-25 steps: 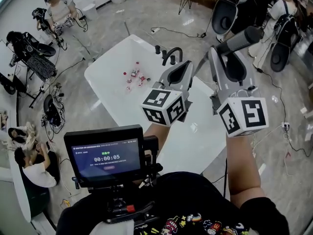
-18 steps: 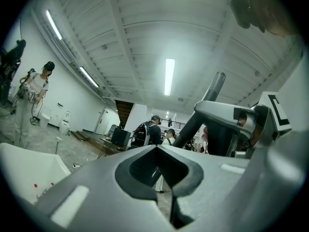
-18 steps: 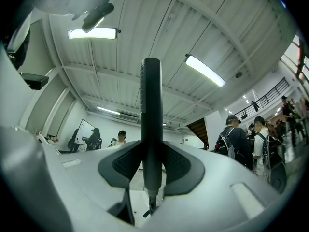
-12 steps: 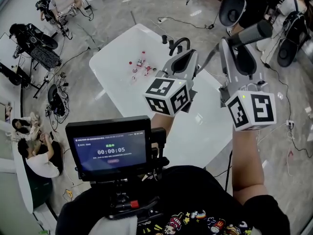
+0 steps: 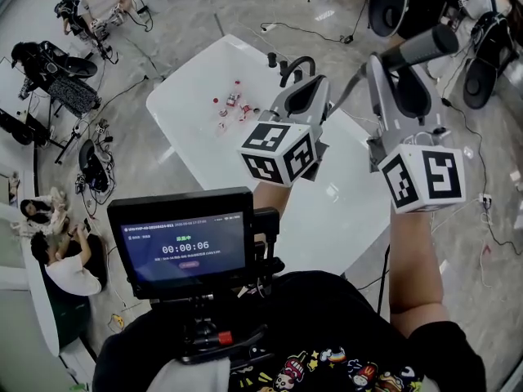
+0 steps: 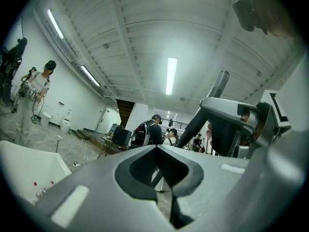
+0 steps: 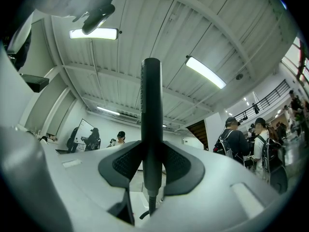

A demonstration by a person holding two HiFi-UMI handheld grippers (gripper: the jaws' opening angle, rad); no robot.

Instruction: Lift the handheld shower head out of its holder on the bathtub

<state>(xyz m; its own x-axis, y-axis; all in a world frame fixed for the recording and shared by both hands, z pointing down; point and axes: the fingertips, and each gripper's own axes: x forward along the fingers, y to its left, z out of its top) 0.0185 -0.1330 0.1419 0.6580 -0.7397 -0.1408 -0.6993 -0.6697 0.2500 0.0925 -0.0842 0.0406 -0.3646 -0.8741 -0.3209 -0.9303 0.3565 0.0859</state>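
A dark grey handheld shower head (image 5: 421,49) is clamped in my right gripper (image 5: 402,78) and held up above the white bathtub (image 5: 192,133). In the right gripper view the wand (image 7: 151,110) stands upright between the shut jaws, and its hose (image 7: 151,206) hangs below. In the head view the hose (image 5: 347,92) runs down toward the tub's far rim. My left gripper (image 5: 305,96) is raised beside it, shut with nothing in it. From the left gripper view, the left gripper (image 6: 161,180) shows closed pads, and the shower head (image 6: 215,93) rises to the right. The holder is hidden behind the grippers.
A black arched faucet (image 5: 292,65) and knobs stand on the tub's far rim. Several small bottles (image 5: 233,104) lie inside the tub. A monitor (image 5: 184,243) hangs at my chest. People and gear (image 5: 57,80) occupy the floor at left; cables (image 5: 306,31) run beyond the tub.
Both grippers have drifted a little up and to the right, with the shower head still in the right one. The left gripper stays shut and empty.
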